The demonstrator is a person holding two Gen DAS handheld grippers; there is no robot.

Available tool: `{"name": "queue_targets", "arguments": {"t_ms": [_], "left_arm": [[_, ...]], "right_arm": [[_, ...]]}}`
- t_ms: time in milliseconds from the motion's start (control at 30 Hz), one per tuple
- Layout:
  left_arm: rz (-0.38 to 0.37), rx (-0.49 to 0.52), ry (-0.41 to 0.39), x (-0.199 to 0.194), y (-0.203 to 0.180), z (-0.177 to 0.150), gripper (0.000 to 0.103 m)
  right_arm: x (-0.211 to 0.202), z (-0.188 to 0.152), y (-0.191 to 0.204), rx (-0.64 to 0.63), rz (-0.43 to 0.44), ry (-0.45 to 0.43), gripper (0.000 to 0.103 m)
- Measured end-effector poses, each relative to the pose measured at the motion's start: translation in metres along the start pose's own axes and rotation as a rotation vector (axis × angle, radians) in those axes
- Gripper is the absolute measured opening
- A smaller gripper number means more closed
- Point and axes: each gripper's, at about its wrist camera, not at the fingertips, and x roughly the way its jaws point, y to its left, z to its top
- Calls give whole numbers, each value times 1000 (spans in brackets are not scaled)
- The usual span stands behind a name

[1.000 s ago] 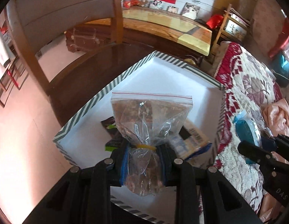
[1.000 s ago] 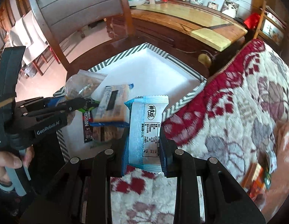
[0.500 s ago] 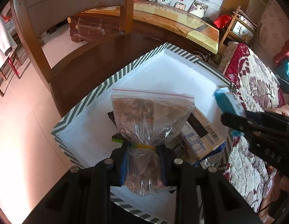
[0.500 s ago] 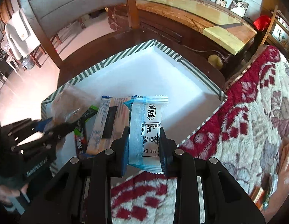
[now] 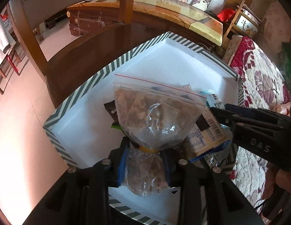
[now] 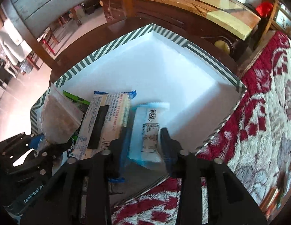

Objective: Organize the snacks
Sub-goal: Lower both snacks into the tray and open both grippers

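My left gripper [image 5: 144, 147] is shut on a clear zip bag of brown snacks [image 5: 151, 112] and holds it upright over the near left part of the white box with a striped rim [image 5: 85, 86]. The bag also shows in the right wrist view [image 6: 59, 123]. My right gripper [image 6: 143, 131] stands over the box [image 6: 126, 37]. Its jaws have parted around a pale blue snack packet [image 6: 149, 131], which tilts loosely between them. A beige cracker pack [image 6: 106, 120] and a dark packet with a green edge [image 6: 74, 98] lie inside the box.
The box sits on a dark wooden table [image 5: 85, 52] beside a red and white floral blanket [image 6: 258, 121]. A wooden chair [image 5: 32, 28] stands behind the table. Orange snack items [image 6: 275, 195] lie on the blanket at the far right.
My right gripper moved forward and down into the box, and its jaws spread apart from the blue packet. My left gripper kept hold of the bag and shifted slightly over the box.
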Motion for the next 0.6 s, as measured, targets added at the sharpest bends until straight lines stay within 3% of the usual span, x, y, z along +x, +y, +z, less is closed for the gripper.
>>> {"name": "queue_targets", "arguments": {"t_ms": [67,300,600], "left_arm": [[5,3,9,1,-1,0,50],[36,-3,-44,-11,-1,-3,74],[71,43,-111,-31,-18,-9,79]], "right_arm": [[-2,-2,-3,14,-2,-9,50],[-28,-19,-4,44,25,-66,50],[-62,-50,-7,80,24,-139,50]]}}
